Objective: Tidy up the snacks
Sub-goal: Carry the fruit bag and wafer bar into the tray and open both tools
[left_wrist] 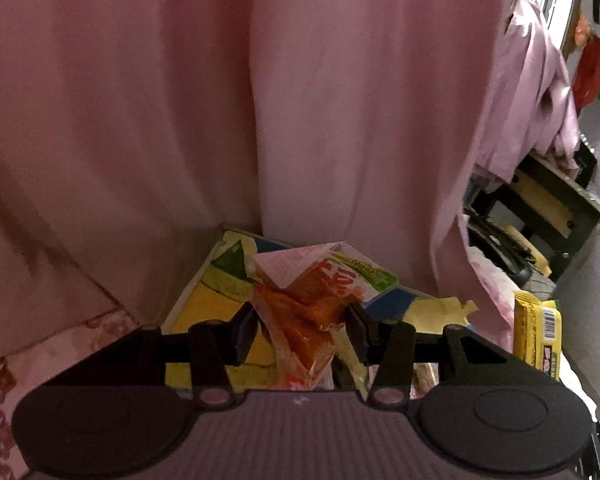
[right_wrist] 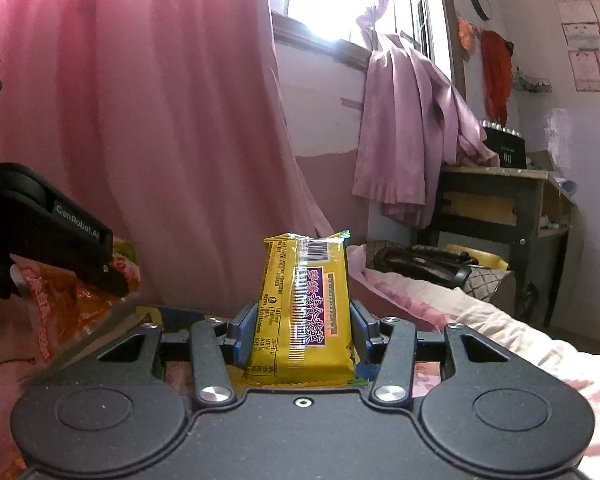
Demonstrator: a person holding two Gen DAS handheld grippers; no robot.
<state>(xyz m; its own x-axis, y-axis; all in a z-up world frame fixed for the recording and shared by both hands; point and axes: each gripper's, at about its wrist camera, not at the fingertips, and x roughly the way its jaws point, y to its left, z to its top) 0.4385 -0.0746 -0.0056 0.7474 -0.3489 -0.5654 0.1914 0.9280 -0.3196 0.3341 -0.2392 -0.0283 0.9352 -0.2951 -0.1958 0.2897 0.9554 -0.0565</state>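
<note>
Lowering both packets squarely suits this step: left claw (left_wrist: pixel 302 330) grips the orange snack packet (left_wrist: pixel 304 320) above the yellow box (left_wrist: pixel 204 304), right claw (right_wrist: pixel 302 334) clamps the upright yellow snack bar (right_wrist: pixel 304 308).

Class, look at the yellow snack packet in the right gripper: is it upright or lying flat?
Upright. The yellow snack packet stands on end between the right gripper fingers, barcode end up.

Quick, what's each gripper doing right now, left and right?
Left gripper: shut on the orange snack packet.
Right gripper: shut on the yellow snack bar, held upright.
</note>
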